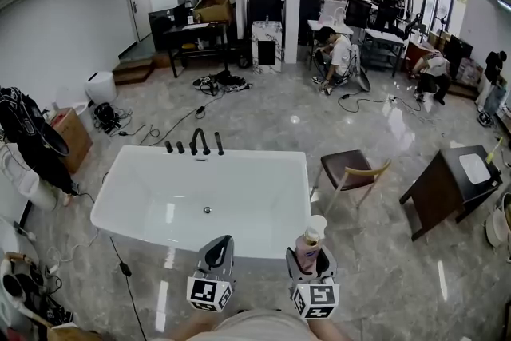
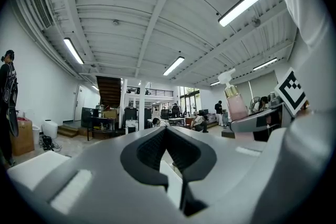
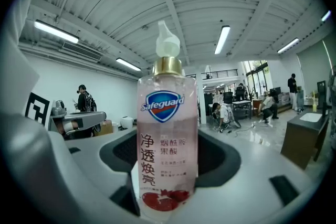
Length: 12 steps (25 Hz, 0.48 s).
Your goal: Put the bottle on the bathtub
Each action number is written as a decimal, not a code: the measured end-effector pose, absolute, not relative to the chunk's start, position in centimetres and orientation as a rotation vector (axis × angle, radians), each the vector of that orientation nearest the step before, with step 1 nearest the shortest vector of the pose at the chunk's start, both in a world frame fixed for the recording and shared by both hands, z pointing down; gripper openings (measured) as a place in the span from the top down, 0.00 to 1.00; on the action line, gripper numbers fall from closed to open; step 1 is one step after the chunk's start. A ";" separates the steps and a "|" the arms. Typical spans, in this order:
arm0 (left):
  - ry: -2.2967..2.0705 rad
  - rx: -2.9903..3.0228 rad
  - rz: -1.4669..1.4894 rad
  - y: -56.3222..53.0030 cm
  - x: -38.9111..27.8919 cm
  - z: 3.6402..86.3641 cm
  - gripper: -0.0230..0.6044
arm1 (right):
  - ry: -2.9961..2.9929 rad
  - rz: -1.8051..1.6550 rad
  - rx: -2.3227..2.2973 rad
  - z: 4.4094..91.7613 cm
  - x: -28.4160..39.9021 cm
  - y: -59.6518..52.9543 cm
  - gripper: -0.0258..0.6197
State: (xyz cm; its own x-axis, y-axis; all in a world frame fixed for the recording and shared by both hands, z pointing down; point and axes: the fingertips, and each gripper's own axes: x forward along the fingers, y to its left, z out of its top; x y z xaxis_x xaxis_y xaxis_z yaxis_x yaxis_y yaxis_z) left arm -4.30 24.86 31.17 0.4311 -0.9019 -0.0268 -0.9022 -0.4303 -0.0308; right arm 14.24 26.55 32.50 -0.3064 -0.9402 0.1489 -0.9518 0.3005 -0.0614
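The right gripper [image 1: 311, 259] has its two jaws squeezed tight on the see-through pink soap bottle with a gold collar and white pump top [image 3: 168, 134]. It holds the bottle standing up straight by the near right corner of the big white bathtub [image 1: 160, 196]. The left gripper [image 2: 165, 131] is just to its left at the tub's near edge, jaws closed together with nothing in them.

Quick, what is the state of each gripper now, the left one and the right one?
Left gripper: closed, holding nothing.
Right gripper: closed on the pink bottle, which stands upright.
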 end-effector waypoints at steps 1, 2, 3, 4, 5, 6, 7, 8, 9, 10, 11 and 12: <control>1.653 -2.625 0.008 24.8 -4.3 31.2 0.95 | -2.463 0.215 1.800 32.5 14.3 26.5 0.48; 1.651 -2.627 0.007 24.8 -4.3 31.3 0.95 | -2.461 0.216 1.802 32.6 14.4 26.5 0.48; 1.650 -2.628 0.005 24.7 -4.2 31.4 0.95 | -2.460 0.215 1.803 32.5 14.4 26.4 0.48; 1.649 -2.630 0.003 24.7 -4.2 31.4 0.95 | -2.460 0.215 1.805 32.5 14.5 26.4 0.48; 1.647 -2.632 0.001 24.7 -4.1 31.5 0.95 | -2.460 0.215 1.806 32.4 14.6 26.4 0.48; 1.646 -2.635 0.000 24.6 -4.1 31.5 0.95 | -2.460 0.214 1.807 32.3 14.7 26.4 0.48; 1.645 -2.640 0.000 24.5 -4.0 31.6 0.95 | -2.461 0.212 1.806 32.2 14.9 26.4 0.48; 1.645 -2.648 0.002 24.4 -3.9 31.7 0.95 | -2.463 0.210 1.804 32.2 15.0 26.4 0.48; 1.647 -2.658 0.005 24.3 -3.7 31.9 0.95 | -2.468 0.209 1.798 32.2 15.2 26.4 0.48; 1.651 -2.665 0.005 24.3 -3.5 32.0 0.95 | -2.474 0.208 1.790 32.1 15.4 26.4 0.48; 1.655 -2.667 0.003 24.2 -3.3 32.1 0.95 | -2.480 0.204 1.781 32.0 15.6 26.4 0.48; 1.659 -2.666 0.002 24.0 -3.0 32.1 0.95 | -2.487 0.199 1.771 32.0 15.7 26.4 0.48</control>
State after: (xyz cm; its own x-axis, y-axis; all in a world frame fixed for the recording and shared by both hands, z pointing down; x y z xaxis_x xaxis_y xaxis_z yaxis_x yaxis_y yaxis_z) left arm -3.05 24.03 32.10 0.4418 -0.8971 -0.0016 -0.8971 -0.4418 -0.0006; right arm 15.75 26.36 31.96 -0.3278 -0.9341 0.1415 -0.9447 0.3227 -0.0585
